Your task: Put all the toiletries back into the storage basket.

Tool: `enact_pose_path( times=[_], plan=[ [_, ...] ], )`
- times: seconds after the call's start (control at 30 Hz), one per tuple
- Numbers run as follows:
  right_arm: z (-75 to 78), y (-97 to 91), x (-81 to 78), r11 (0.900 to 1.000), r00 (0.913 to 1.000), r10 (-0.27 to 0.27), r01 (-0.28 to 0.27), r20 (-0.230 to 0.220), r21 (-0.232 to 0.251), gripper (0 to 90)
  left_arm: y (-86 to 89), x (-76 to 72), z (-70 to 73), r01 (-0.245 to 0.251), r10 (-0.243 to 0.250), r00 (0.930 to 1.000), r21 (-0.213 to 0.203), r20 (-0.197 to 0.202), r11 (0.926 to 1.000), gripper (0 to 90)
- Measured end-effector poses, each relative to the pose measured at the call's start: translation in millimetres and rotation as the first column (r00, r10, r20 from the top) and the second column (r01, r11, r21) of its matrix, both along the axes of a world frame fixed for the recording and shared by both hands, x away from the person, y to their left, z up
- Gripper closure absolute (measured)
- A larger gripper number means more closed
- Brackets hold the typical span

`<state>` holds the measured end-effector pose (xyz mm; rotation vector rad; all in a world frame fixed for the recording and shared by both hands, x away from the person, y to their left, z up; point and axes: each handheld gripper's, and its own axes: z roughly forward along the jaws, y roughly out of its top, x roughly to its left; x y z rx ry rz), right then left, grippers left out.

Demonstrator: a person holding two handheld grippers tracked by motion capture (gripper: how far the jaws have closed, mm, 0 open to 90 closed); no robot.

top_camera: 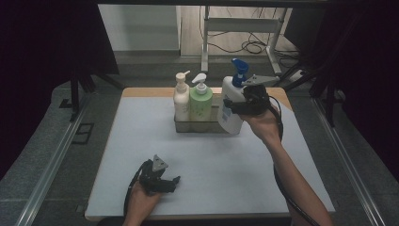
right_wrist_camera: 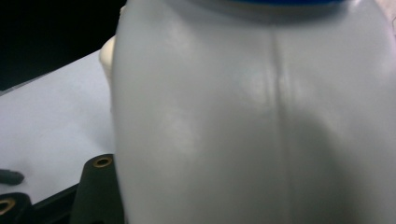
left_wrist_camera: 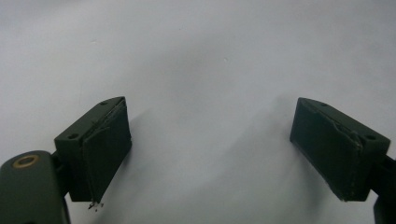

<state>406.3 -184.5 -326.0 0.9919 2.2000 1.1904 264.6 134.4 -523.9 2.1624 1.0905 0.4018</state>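
A large white pump bottle with a blue pump head is held off the mat, tilted, at the right end of the metal rack. My right gripper is shut on its body; close up, the bottle's white wall stands right before the camera. A cream pump bottle and a green pump bottle stand upright in the rack. My left gripper rests on the mat near the front edge, open, with bare mat between its pads.
A white mat covers the table, with a strip of wood along the far edge. Metal rails run down both sides. Table legs and cables lie on the floor behind.
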Motion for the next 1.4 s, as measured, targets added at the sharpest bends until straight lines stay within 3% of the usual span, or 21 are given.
enact_pose_path(
  times=[0.73, 1.4],
  plan=[
    [2.6, 11.7, 36.2, 0.9954, 0.9946, -0.096, 0.096, 0.038, 0.005, 38.0, 0.0, 0.1, -0.1, 0.001, -0.001, 1.0, -0.002, 0.0, 1.0, 12.3],
    [-17.8, 22.4, 62.6, 0.9899, 0.9889, -0.142, 0.142, 0.044, 0.006, 38.0, -0.1, 0.1, -0.1, 0.0, 0.0, 1.0, -0.003, 0.0, 1.0, 12.3]
  ],
)
